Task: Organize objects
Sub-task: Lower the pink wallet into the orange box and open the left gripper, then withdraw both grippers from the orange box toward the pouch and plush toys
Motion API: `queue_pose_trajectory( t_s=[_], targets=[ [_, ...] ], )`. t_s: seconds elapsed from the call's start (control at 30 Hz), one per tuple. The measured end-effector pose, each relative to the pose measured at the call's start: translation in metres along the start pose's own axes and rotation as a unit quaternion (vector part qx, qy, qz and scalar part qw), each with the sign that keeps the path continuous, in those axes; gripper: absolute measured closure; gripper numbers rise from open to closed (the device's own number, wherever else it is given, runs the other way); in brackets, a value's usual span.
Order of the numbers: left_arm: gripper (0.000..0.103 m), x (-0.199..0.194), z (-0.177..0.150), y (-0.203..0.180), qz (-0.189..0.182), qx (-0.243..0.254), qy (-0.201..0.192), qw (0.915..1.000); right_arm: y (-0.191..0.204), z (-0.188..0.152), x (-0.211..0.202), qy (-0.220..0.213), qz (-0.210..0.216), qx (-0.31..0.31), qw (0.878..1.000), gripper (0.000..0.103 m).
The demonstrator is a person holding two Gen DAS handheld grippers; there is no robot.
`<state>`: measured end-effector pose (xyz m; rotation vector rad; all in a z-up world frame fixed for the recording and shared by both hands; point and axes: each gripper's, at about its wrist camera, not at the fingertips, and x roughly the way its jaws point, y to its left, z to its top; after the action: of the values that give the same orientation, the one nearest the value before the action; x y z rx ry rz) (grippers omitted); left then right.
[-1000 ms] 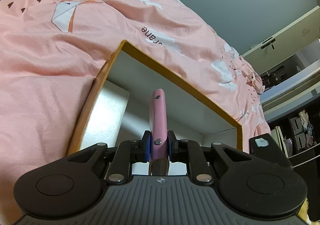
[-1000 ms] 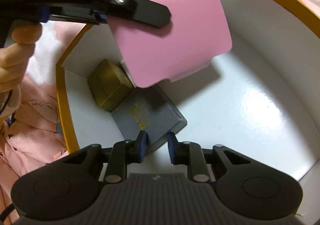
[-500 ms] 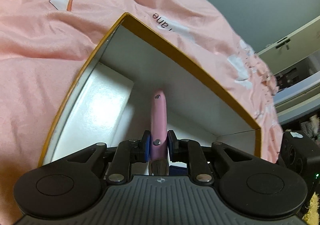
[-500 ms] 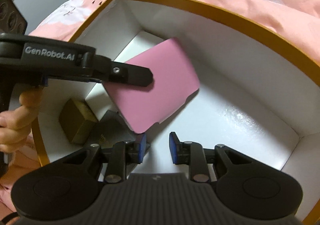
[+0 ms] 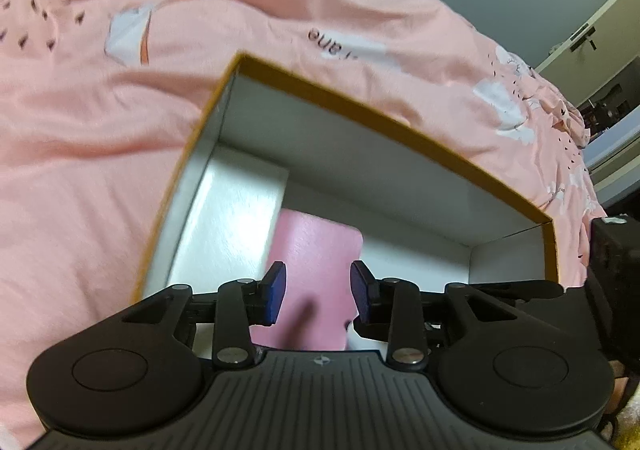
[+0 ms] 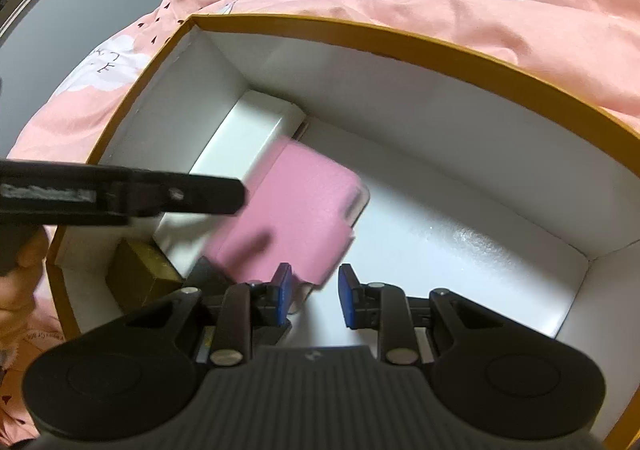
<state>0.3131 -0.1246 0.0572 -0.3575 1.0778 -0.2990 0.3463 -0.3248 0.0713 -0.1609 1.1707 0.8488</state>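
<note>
A flat pink case (image 6: 292, 210) lies tilted inside the white box with a mustard rim (image 6: 400, 44); it also shows in the left wrist view (image 5: 316, 262), blurred. My left gripper (image 5: 318, 296) is open just above it, no longer holding it; one of its fingers (image 6: 192, 196) reaches in from the left in the right wrist view. My right gripper (image 6: 314, 296) is open and empty over the box's near side. A gold box (image 6: 140, 276) and a dark grey box (image 6: 208, 276) sit in the box's left corner under the case.
The box (image 5: 400, 122) rests on a pink printed bedspread (image 5: 100, 130). A white raised insert (image 6: 252, 130) fills its far left part. The right part of the box floor (image 6: 460, 250) is bare white. Wardrobe and shelves stand at the far right (image 5: 600, 62).
My left gripper has opened and let go of the pink case, which has dropped flat into the box. The right gripper has pulled back a little and stays open.
</note>
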Motion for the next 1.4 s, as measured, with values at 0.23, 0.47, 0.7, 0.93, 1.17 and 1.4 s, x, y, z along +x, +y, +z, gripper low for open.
queue_pose_trajectory(
  t_s=[0.23, 0.47, 0.7, 0.93, 1.17, 1.4],
  targets=[
    [0.065, -0.02, 0.004, -0.003, -0.003, 0.024, -0.026, 0.9994, -0.003, 0.006, 0.013, 0.014, 0.02, 0.035, 0.999, 0.077],
    [0.065, -0.027, 0.003, -0.006, -0.013, 0.036, -0.038, 0.9985, -0.003, 0.008, 0.016, 0.016, 0.016, 0.047, 0.999, 0.077],
    [0.065, -0.063, -0.016, -0.025, -0.035, 0.086, -0.058, 0.994, 0.02, 0.003, -0.026, -0.033, 0.002, 0.028, 0.999, 0.076],
    [0.065, -0.114, -0.062, -0.037, -0.05, 0.121, -0.064, 0.9894, 0.073, -0.044, -0.088, -0.112, -0.024, 0.001, 0.993, 0.076],
    [0.065, -0.121, -0.121, -0.027, -0.025, 0.12, -0.013, 0.9924, 0.123, -0.118, -0.118, -0.148, -0.057, -0.019, 0.987, 0.076],
    [0.065, -0.109, -0.167, -0.017, 0.003, 0.137, 0.065, 0.9885, 0.158, -0.175, -0.111, -0.089, -0.067, -0.053, 0.992, 0.077]
  ],
)
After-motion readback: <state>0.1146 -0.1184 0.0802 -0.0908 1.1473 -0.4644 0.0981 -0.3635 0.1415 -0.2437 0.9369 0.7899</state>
